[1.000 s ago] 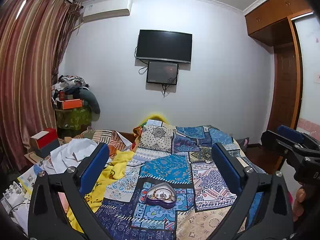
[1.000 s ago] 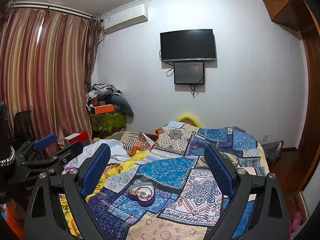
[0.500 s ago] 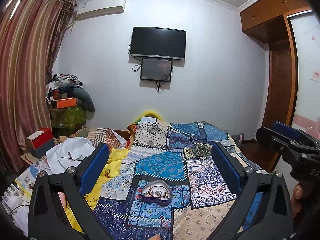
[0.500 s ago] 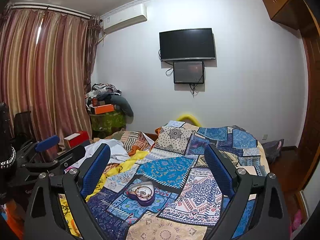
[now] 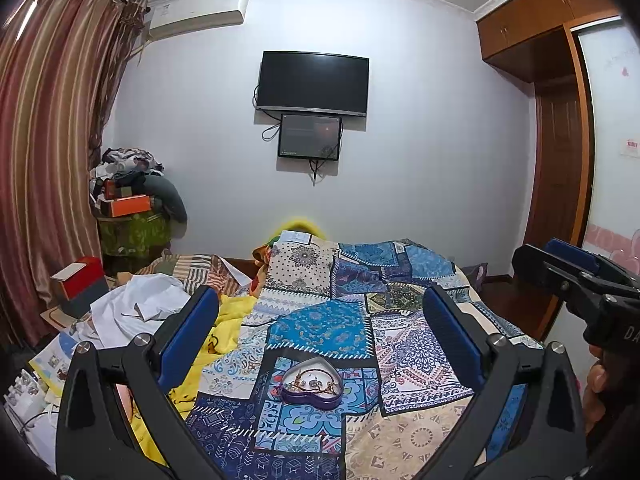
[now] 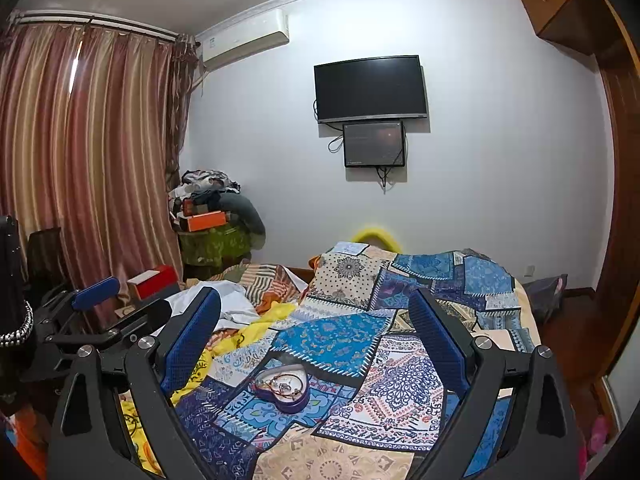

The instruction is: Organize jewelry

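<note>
The left gripper (image 5: 320, 320) was wide open and held nothing. The right gripper (image 6: 316, 320) was wide open too, with nothing in it. Both hung above the bed. Just past them, a purple heart-shaped box (image 5: 312, 386) sat on the patchwork blanket (image 5: 416, 352), with bracelets (image 6: 285, 385) lying inside it. Farther back were a yellow cloth (image 5: 228, 320) and white clothes (image 5: 136, 308). A black TV (image 5: 313, 82) hung on the far wall.
</note>
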